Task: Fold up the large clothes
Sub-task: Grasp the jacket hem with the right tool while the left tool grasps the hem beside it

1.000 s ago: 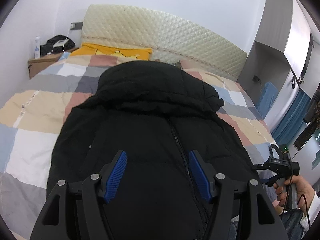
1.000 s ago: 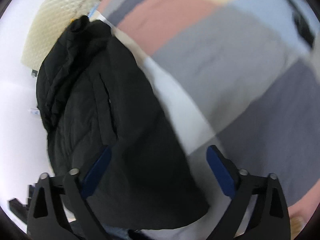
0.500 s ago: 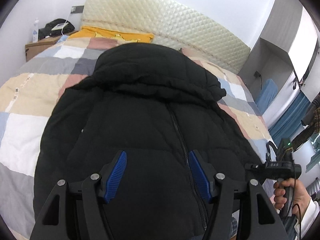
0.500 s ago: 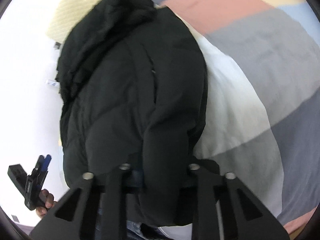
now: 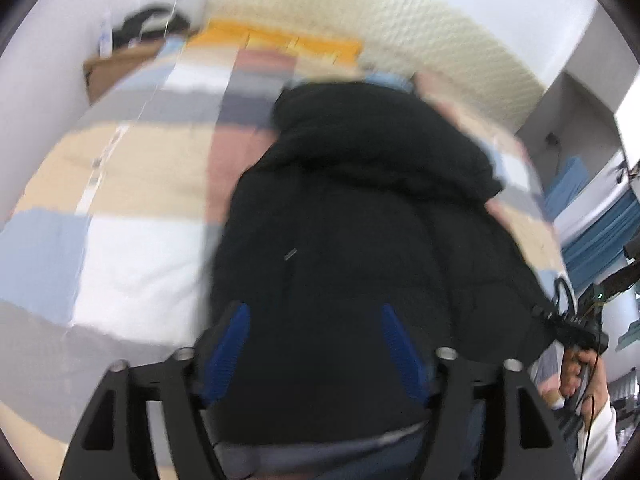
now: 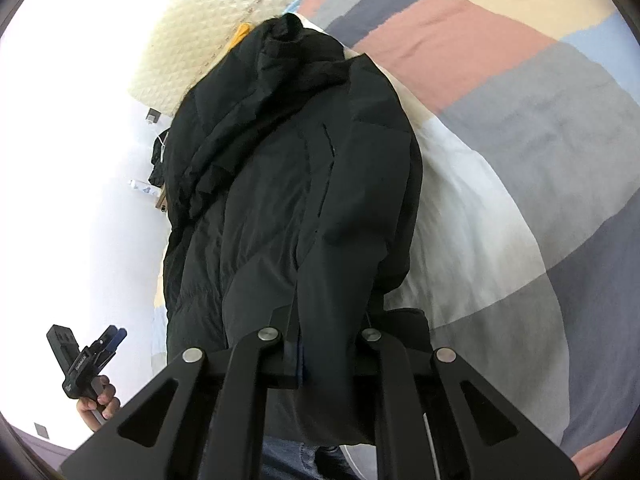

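Observation:
A large black puffer jacket (image 5: 360,220) lies on the bed, hood toward the headboard, its right side folded over the body. My left gripper (image 5: 316,352) is open, its blue pads spread above the jacket's hem, holding nothing. My right gripper (image 6: 328,344) is shut on the jacket's (image 6: 304,184) lower edge, and the cloth hides its fingertips. The right gripper also shows at the right edge of the left wrist view (image 5: 576,328). The left gripper shows at the lower left of the right wrist view (image 6: 86,360).
The bed has a patchwork quilt (image 5: 132,184) of beige, pink, grey, white and blue. A quilted cream headboard (image 5: 400,28) stands behind, with a yellow pillow (image 5: 280,40). A nightstand (image 5: 116,64) is at the far left, and a grey cabinet (image 5: 580,120) at right.
My right gripper closed on the jacket's lower edge and drew the right side over the body. The left wrist view swung left, showing more quilt; the left gripper stayed open.

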### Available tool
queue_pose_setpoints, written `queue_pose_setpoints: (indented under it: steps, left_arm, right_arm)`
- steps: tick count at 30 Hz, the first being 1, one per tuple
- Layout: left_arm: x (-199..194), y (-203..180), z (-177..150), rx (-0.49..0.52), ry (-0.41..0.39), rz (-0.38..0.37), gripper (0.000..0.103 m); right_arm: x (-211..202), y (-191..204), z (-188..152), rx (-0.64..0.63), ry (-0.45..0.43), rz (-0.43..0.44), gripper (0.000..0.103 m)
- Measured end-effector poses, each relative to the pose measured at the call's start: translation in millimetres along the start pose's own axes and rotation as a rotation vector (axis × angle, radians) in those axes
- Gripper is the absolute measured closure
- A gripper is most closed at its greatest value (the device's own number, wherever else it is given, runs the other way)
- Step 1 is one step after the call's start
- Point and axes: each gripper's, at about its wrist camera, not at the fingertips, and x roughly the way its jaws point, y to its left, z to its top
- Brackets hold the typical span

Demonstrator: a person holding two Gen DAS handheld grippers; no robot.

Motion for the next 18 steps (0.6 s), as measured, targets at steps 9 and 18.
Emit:
queue_pose_setpoints:
  steps: [9,18]
  left_arm:
    - [70.9,99.4,-25.7,-0.268,0.299,-0.168,0.029]
    - [114.3,101.0,-37.6,-0.268,0.389,-0.386,0.029]
  right_arm:
    - [7.8,-14.1,-1.4,0.072,0.048,-0.014,0.088]
    - [23.4,-28.0,-0.3,0.139,0.11,-0.056,0.072]
